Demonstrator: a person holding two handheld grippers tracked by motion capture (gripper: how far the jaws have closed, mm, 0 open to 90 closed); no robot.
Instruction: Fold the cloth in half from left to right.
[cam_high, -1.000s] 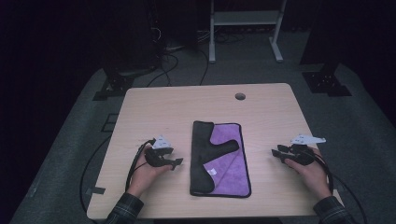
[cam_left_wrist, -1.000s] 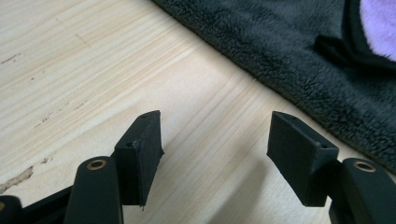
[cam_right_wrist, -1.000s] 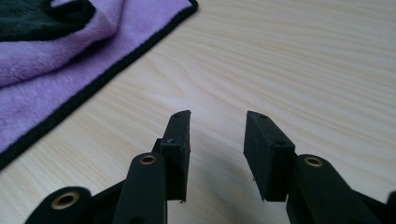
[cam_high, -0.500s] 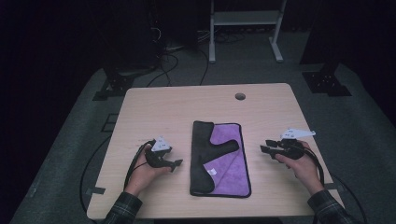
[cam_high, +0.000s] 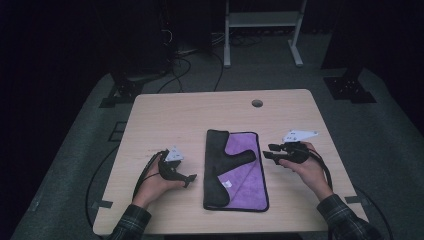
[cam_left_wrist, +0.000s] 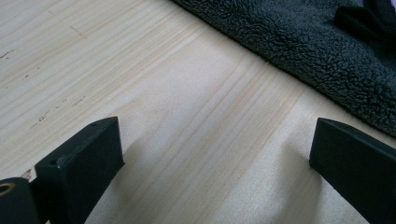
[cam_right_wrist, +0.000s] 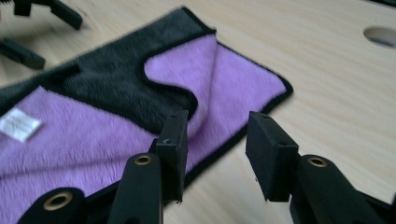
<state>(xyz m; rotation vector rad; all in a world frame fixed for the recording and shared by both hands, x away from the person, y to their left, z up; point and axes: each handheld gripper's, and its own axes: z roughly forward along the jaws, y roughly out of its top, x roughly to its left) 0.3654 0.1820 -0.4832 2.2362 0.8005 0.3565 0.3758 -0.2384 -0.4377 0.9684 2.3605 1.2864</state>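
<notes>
— Where is the cloth (cam_high: 235, 170) seen?

— At the centre of the high view, flat on the table (cam_high: 190, 115), purple with a dark grey layer folded over its left part.

— How is the left gripper (cam_high: 186, 176) set?

— It is placed lower left of centre, just beside the cloth's dark edge; its jaws have just been opening and stand wide over bare wood, nothing between them.

— And the right gripper (cam_high: 267, 151)?

— It is held right of centre, at the cloth's right edge, jaws partly apart, nothing clasped.

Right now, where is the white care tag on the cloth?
In the high view the white tag lies on the purple face of the cloth, toward its near end, just right of the dark folded-over flap.
</notes>
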